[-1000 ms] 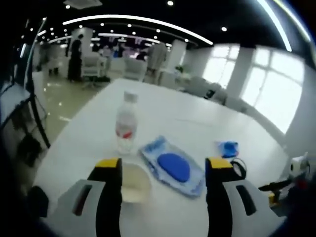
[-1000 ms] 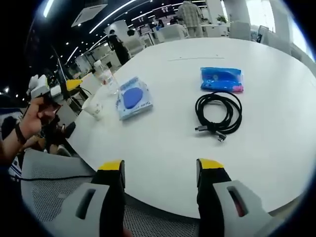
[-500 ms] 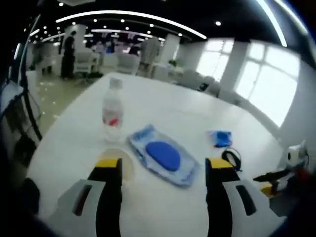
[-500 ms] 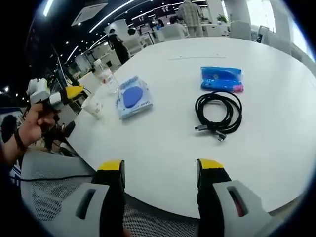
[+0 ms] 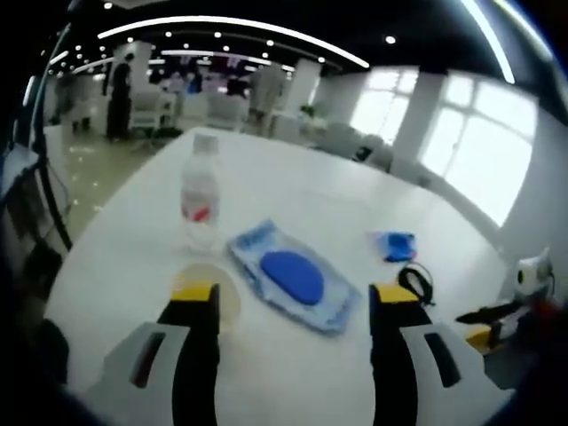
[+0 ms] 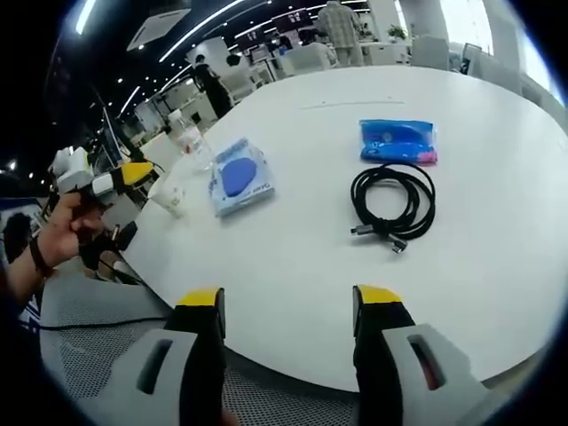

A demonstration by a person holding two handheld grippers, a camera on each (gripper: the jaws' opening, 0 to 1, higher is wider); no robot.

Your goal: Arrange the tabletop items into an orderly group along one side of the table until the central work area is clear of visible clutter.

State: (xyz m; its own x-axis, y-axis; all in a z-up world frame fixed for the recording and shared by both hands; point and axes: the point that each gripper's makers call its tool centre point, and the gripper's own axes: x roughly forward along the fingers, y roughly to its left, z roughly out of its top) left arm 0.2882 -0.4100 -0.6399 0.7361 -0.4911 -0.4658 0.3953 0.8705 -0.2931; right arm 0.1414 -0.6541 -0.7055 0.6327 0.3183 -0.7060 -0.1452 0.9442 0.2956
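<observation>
- The left gripper (image 5: 293, 306) hangs over the near edge of the white table (image 5: 311, 204), its yellow-tipped jaws wide apart and holding nothing.
- A paper cup (image 5: 211, 297) stands just ahead of the left jaw, partly hidden behind its tip.
- A blue wipes pack (image 5: 290, 277) lies flat between the two jaws and just beyond them, slanting from the left jaw's side towards the right jaw.
- A clear water bottle (image 5: 200, 202) stands upright beyond the cup, ahead of the left jaw.
- A small blue packet (image 5: 395, 246) lies farther out, ahead of the right jaw, with a coiled black cable (image 5: 415, 282) nearer, just past that jaw's tip.
- The right gripper (image 6: 288, 311) hovers at the table's near edge, jaws wide and empty.
- In the right gripper view the cable (image 6: 392, 201) lies beyond the right jaw, and the packet (image 6: 398, 142) just past it.
- The wipes pack (image 6: 239, 176), cup (image 6: 169, 193) and bottle (image 6: 193, 141) sit ahead of the left jaw, well off to its outer side.
- A hand (image 6: 60, 232) holds the left gripper (image 6: 111, 180) far off to that side.
</observation>
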